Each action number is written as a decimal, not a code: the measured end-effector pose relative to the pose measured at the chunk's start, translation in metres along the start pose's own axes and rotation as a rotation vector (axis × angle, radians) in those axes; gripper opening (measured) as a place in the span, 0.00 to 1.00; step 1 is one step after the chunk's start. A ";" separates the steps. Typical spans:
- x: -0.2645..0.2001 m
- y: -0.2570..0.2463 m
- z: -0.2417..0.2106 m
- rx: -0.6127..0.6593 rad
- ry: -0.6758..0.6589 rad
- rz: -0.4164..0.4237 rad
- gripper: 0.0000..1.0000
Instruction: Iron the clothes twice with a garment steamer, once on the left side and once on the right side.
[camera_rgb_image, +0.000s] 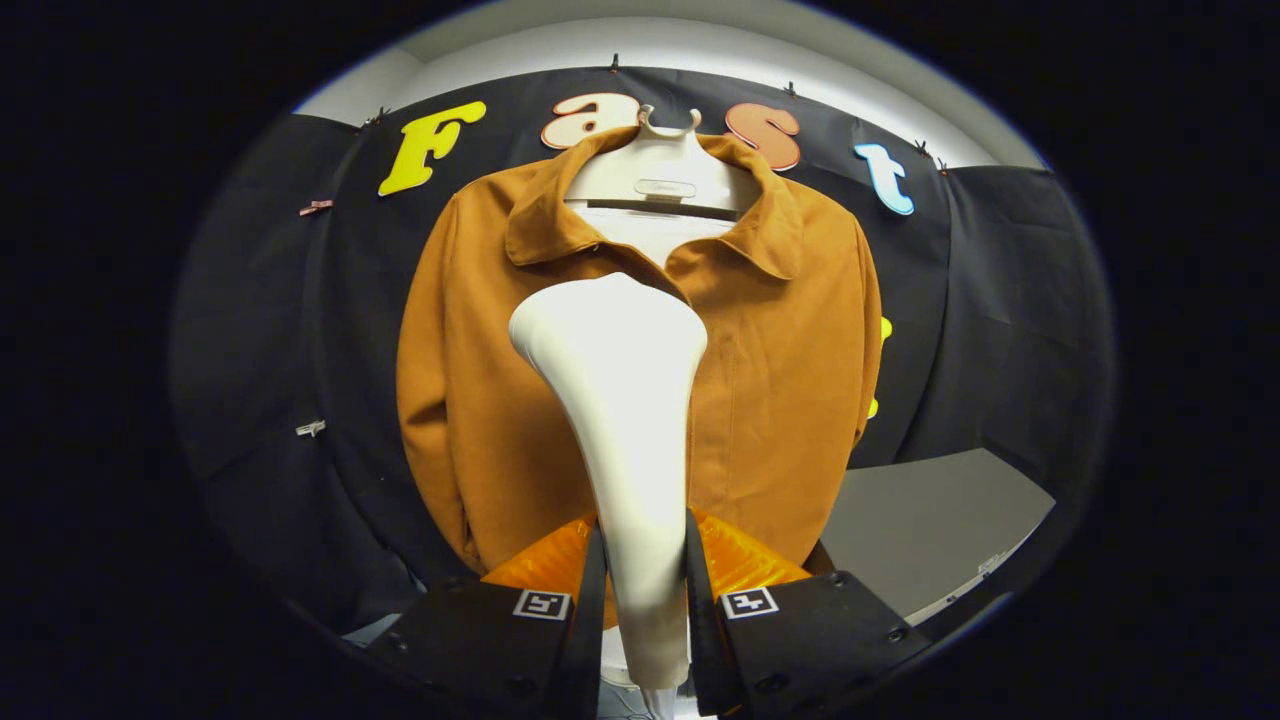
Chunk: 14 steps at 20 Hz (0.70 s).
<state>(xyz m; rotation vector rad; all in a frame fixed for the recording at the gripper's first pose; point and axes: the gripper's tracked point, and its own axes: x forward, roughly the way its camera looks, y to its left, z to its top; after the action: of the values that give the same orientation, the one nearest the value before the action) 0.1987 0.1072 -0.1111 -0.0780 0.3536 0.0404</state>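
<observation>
Black cloth drapes the back of the booth (1010, 300), pinned up with small clips along its top edge, and a strip of pale wall shows above it. Low to the right of my tool lies a grey table top (930, 530).

Hanging against the cloth, straight ahead of me, is a rust-orange jacket (790, 400) with a wide collar, its front closed. It hangs on a white hanger (665, 170) whose neck and shoulders show inside the open collar; a dark bar crosses the hanger just below a small oval plate, and any writing on that plate is too small for me to read.

My gripper (645, 580) is pinching the white garment steamer (620, 400) by its narrow handle — both fingers press against its sides. From that grip the steamer rises ahead of the fingers and widens into a broad rounded head, which sits in front of the jacket's chest, just below the collar and a little left of the front opening. I cannot tell whether the head touches the fabric. The steamer hides the middle strip of the jacket from me.

Each finger carries a small square black-and-white marker near its tip — a pattern, not words.
</observation>
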 end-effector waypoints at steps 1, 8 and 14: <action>0.002 0.004 0.000 -0.001 0.001 0.007 0.40; 0.022 0.026 -0.013 -0.010 0.052 0.040 0.40; 0.042 0.033 -0.037 -0.018 0.124 0.044 0.40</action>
<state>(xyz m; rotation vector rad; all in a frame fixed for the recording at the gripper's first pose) 0.2238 0.1381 -0.1629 -0.0902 0.4790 0.0828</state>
